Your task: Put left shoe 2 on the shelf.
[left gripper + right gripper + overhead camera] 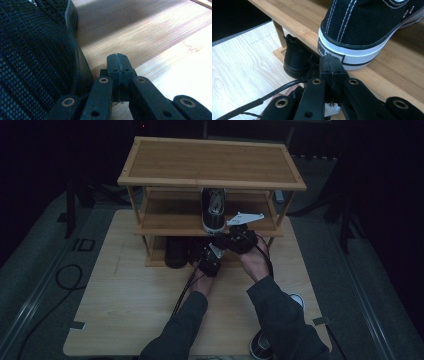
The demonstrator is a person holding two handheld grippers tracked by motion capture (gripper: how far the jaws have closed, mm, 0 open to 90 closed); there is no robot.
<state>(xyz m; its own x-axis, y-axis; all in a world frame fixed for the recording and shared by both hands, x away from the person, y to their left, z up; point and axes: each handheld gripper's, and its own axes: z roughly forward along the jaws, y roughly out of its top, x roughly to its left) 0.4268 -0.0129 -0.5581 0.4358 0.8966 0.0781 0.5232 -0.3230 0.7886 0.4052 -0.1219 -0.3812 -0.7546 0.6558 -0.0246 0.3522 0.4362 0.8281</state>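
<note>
Where darkness surrounds it, the pale table [125, 310] bears a bamboo rack [210, 162].

Rack [210, 162]: fine-grained bamboo-like wood, smooth satin finish. Bench [130, 305]: pale wood-grain surface, matt. Black mesh shoe [32, 57]: coarse knitted cloth, smooth matt sole edge. Canvas sneaker [367, 22]: black woven cloth, white stitching, smooth white rubber band.

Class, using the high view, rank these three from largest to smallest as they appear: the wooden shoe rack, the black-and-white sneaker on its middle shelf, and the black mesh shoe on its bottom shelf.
1. Wooden shoe rack, by far the largest.
2 and 3. The black-and-white sneaker and the black mesh shoe look about alike; both are partly hidden under shelves and the lower one sits in shadow, so I won't rank them.
</note>
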